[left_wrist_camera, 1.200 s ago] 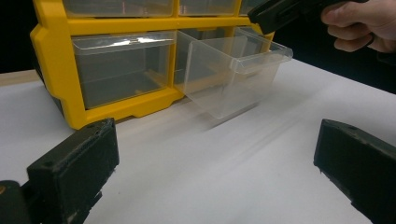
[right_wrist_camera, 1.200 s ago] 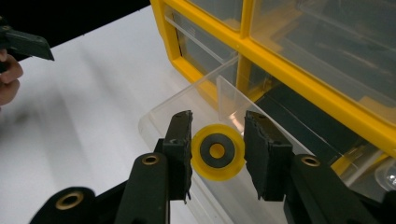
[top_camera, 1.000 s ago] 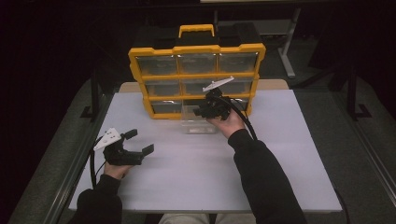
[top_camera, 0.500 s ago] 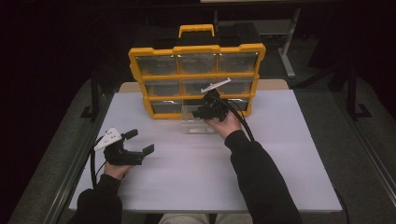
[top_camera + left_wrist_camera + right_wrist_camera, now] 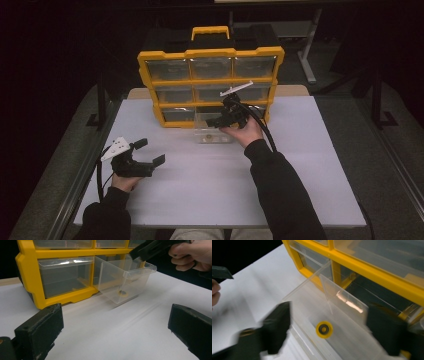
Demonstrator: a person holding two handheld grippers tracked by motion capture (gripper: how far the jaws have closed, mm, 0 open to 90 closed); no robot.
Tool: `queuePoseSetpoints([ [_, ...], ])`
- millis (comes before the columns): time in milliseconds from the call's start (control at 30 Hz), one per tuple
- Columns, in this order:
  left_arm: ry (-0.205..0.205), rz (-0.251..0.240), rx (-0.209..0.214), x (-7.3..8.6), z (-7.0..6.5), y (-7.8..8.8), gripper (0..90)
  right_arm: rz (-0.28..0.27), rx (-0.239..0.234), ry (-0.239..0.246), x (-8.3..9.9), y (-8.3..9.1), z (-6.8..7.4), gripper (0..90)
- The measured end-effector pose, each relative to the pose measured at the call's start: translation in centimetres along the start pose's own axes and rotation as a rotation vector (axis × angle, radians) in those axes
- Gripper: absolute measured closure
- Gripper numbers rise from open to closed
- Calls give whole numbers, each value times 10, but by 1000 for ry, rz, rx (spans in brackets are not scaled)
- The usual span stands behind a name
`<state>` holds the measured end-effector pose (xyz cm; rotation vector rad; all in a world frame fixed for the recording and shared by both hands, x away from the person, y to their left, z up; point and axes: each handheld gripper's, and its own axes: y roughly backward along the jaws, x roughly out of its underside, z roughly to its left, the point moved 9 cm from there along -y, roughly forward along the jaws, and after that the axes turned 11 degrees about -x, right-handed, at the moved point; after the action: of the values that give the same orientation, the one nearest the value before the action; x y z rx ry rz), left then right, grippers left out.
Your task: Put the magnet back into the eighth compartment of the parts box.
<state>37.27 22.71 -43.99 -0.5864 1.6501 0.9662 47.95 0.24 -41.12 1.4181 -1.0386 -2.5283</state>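
A white table (image 5: 300, 170) holds an upright yellow organiser (image 5: 210, 52) with clear drawers at its far edge. One clear drawer (image 5: 125, 281) from the bottom row is pulled out toward the person and rests on the table. A small yellow ring (image 5: 324, 329) lies on its floor. The right gripper (image 5: 222, 119) hovers just over the drawer; its jaws have just been opening and stand apart with nothing between them. The left gripper (image 5: 150, 152) rests near the table's left side, jaws wide apart and empty.

Dim room, lit white table (image 5: 300, 165), right gripper view motion-blurred.
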Motion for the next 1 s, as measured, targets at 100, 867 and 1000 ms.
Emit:
queuePoseSetpoints([
  [100,-2,-1,1,0,0,0,0,1,7,29,-1,4,1,4],
  [867,-3,1,-6,0,0,0,0,-48,20,101,10,26,10,0],
  [1000,-2,1,-7,0,0,0,0,-64,25,112,14,32,12,0],
])
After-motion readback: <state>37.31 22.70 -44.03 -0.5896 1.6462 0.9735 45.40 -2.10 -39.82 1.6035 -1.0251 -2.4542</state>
